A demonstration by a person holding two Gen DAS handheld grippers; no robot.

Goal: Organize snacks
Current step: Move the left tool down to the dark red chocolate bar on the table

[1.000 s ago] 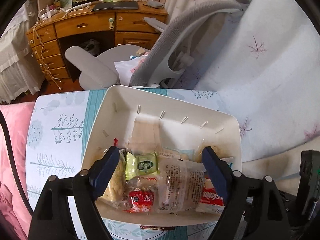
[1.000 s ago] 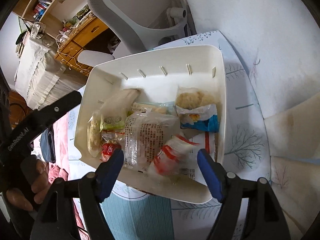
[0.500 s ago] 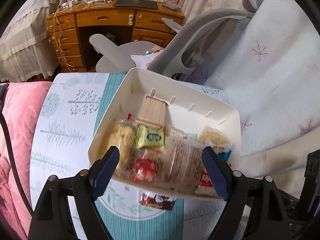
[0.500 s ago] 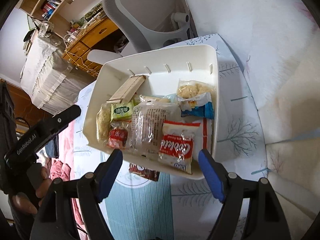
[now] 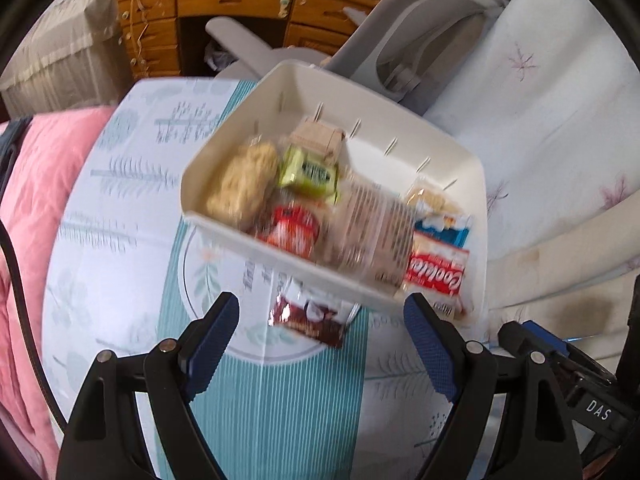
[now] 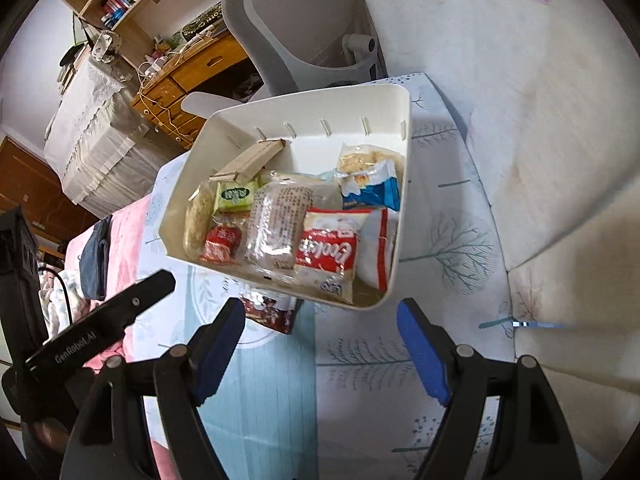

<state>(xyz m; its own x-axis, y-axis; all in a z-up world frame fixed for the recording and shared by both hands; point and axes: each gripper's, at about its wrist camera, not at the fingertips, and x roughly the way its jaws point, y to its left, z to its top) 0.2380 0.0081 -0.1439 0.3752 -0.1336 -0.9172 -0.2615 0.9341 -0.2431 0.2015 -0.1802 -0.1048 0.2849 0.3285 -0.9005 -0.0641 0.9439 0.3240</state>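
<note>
A white bin (image 5: 476, 168) (image 6: 404, 152) stands on the tree-print cloth and holds several snacks. Among them are a red and white cookie pack (image 5: 434, 272) (image 6: 328, 252), a blue and white pack (image 6: 372, 188), a clear wrapped cake (image 5: 372, 232), a green pack (image 5: 310, 172) and a small red pack (image 6: 222, 240). One brown packet (image 5: 306, 318) (image 6: 270, 314) lies on the cloth just in front of the bin. My left gripper (image 5: 322, 304) hangs open above this packet, holding nothing. My right gripper (image 6: 320, 308) is open and empty too, close to the bin's near rim.
A grey office chair (image 5: 400, 40) and a wooden desk (image 5: 224, 4) stand beyond the table. A pink blanket (image 5: 32, 200) lies to the left and pale bedding (image 6: 520, 100) to the right. One black finger (image 6: 152, 286) of the left gripper shows in the right wrist view.
Both grippers have drawn back from over the bin toward the table's near side. The brown packet in front of the bin has come into view between the left gripper's fingers.
</note>
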